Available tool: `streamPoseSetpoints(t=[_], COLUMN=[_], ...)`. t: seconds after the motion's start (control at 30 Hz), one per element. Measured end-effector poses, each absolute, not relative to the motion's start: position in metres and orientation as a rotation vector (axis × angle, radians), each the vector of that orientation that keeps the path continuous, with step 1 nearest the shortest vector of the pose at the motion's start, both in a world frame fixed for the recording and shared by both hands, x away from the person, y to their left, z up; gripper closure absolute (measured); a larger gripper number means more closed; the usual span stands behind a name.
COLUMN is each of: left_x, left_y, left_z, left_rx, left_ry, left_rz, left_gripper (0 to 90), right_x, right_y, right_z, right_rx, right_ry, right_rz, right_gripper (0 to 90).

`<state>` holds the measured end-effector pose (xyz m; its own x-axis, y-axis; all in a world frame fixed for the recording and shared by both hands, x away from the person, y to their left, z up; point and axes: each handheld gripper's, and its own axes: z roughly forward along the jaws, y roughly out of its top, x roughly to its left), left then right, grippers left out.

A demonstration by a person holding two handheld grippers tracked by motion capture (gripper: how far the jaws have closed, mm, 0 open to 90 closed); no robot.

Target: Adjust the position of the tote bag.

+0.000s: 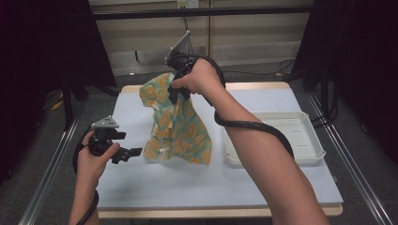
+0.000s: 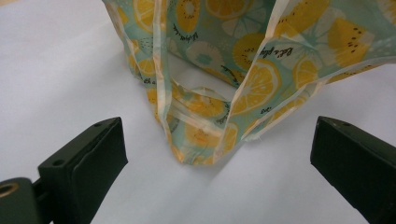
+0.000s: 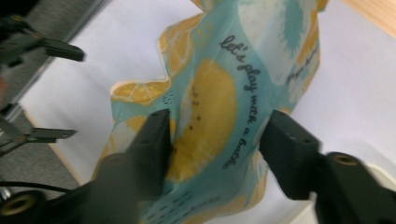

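A teal cloth bag printed with orange and lemon slices stands tall on the white table top. My right gripper is at its upper part, and the hand comes down from above. In the right gripper view a fold of the bag spans the gap, and both jaws of the right gripper touch it. My left gripper is near the bag's lower left corner, open and apart from it. In the left gripper view the bag's bottom lies just ahead of the wide jaws of the left gripper.
A white plastic tray sits to the right of the bag, near the table's right edge. A metal frame rail runs along the left side. Black curtains hang at both back corners.
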<state>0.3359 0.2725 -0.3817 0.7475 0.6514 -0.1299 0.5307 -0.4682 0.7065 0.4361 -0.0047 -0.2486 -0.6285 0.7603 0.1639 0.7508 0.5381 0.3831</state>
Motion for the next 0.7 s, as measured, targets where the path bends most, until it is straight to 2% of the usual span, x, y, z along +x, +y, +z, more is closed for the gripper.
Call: streamPoseSetpoints(t=[0.07, 0.1, 0.33, 0.57, 0.7], left_x=[0.336, 0.336, 0.336, 0.334, 0.333], left_y=[0.272, 0.272, 0.272, 0.273, 0.275], left_z=[-0.382, -0.382, -0.383, -0.378, -0.375], left_rx=[2.176, 2.177, 2.181, 2.168, 2.154], left_ry=[0.882, 0.881, 0.873, 0.863, 0.859], left_rz=[0.196, 0.196, 0.194, 0.215, 0.229], left_gripper=[3.4, 3.9, 4.5, 4.5, 4.6], right_x=[0.437, 0.437, 0.440, 0.441, 0.438], right_y=[-0.004, -0.004, -0.007, -0.009, -0.009], right_z=[-0.251, -0.254, -0.256, -0.250, -0.242], right_rx=[1.357, 1.387, 1.337, 1.207, 0.967], right_ry=[2.743, 2.729, 2.752, 2.791, 2.863], right_rz=[0.635, 0.621, 0.544, 0.560, 0.541], right_gripper=[51.1, 60.9, 90.0, 90.0, 90.0])
